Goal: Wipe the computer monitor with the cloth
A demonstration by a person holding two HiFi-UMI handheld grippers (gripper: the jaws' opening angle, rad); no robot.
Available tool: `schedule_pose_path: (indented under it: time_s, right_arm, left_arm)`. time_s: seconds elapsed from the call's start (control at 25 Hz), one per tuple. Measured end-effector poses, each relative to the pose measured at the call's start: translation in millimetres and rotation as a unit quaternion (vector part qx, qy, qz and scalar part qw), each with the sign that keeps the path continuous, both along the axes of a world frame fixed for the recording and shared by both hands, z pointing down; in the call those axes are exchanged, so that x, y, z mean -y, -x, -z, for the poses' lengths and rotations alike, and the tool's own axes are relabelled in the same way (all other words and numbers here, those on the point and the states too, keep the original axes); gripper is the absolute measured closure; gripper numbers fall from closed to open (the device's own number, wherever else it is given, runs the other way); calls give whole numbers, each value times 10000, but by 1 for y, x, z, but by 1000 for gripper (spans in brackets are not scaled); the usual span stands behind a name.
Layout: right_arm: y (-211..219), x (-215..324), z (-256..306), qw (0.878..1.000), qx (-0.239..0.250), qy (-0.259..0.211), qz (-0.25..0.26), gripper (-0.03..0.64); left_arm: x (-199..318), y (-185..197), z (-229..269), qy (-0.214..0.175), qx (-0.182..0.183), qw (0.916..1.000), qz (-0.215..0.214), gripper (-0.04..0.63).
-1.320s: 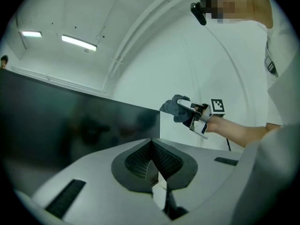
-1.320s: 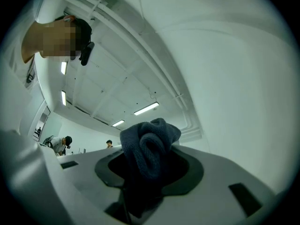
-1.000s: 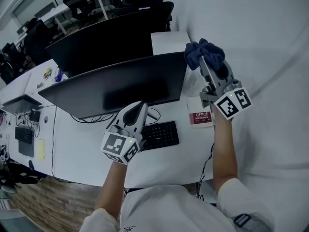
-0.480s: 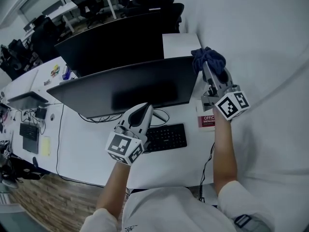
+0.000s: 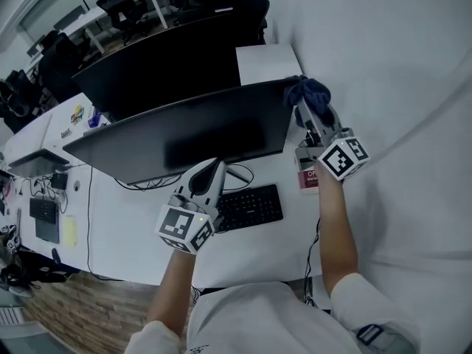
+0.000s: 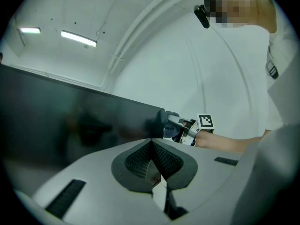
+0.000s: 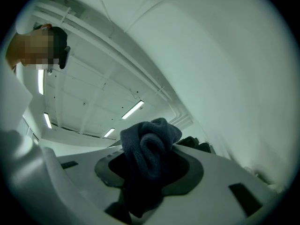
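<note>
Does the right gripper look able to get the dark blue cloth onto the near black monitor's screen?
Probably yes: the right gripper holds the dark blue cloth at the near black monitor's top right corner, nothing between them; the left gripper is lower, clear of it.

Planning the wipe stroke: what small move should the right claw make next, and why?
Probably press the cloth against the monitor and sweep it leftward across the screen. The right claw is shut on the cloth at the monitor's right top corner, with the whole dark screen stretching left of it.
</note>
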State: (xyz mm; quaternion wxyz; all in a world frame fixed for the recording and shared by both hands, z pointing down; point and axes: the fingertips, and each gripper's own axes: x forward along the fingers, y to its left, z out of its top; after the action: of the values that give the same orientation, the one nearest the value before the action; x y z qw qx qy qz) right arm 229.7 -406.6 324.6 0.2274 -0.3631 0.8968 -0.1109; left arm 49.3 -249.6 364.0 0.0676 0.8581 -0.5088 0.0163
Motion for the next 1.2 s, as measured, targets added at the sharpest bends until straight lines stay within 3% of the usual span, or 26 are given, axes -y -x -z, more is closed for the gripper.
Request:
schedule_pose_path:
  time_s: [0.56,1.2]
  right_arm:
    - [1,-7,-61,9983,-303,472,163,456]
    - [6,-15,-178,9780,-1927,751,280,456]
  left_arm:
    - [2,-21,-23,173,16,9998,-95,589]
    - [17,-54,-70,518,-47,9983,-265,589]
